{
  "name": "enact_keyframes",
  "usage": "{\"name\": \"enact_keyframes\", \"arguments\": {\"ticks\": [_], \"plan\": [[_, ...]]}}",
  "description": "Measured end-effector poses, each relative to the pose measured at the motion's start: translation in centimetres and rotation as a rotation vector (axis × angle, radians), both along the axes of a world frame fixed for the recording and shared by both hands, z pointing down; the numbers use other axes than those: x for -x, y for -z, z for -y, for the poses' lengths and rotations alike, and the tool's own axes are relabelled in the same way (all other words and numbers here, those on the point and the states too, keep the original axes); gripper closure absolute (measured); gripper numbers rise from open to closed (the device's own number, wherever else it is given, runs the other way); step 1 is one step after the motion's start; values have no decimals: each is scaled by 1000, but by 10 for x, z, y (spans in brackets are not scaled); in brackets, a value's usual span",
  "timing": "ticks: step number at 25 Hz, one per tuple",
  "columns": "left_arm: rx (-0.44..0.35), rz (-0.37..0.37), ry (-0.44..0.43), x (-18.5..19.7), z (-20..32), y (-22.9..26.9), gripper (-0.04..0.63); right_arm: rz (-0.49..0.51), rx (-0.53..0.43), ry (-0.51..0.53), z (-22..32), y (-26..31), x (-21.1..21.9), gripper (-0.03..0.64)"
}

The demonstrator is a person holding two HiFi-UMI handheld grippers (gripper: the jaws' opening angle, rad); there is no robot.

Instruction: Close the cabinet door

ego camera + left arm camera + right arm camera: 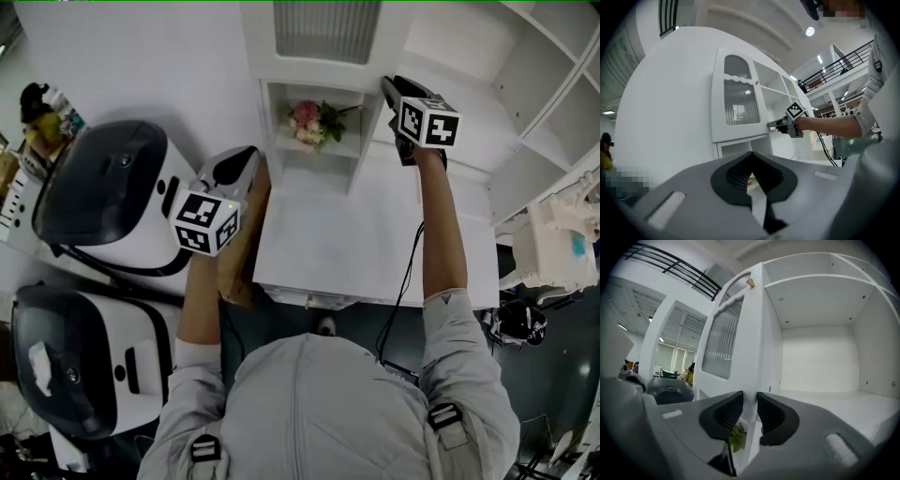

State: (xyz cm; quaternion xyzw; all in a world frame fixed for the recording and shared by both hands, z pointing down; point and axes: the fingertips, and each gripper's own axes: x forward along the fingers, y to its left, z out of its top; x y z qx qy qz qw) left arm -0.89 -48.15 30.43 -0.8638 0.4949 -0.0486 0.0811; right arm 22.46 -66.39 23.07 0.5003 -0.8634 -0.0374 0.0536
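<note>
The white cabinet door (326,28) has a ribbed glass pane and a small knob (750,283) near its top. My right gripper (386,84) is held level at the door's right edge. In the right gripper view the door (736,333) has its edge filling the gap between the black pads (723,416), so the right gripper (750,399) is shut on it. My left gripper (246,155) hovers left of the cabinet, shut and empty. In the left gripper view that gripper (751,154) points at the door (736,101). Pink flowers (314,122) sit in the open niche below.
Two white-and-dark appliances (112,187) (75,366) stand at the left. A white counter (375,244) lies in front of the cabinet, with a brown box (246,253) at its left edge. Open white shelves (544,103) rise at the right. A cable (405,281) hangs from the right arm.
</note>
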Motion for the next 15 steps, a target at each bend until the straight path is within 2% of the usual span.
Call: {"name": "enact_keyframes", "arguments": {"ticks": [3,8,12,15], "plan": [[-6,-8,-34,2,-10,-2,577,-8,-13,-22,-9,-1,-3,537],[-23,-41,-72,9,-23,-5,577,-62,-20,-94,-39,-11,-15,529],[-30,-18,-93,13,-33,-11,577,-72,-11,-154,-77,-26,-28,555],[-29,-28,-110,14,-44,-18,577,-78,-7,-198,-113,-39,-37,600]]}}
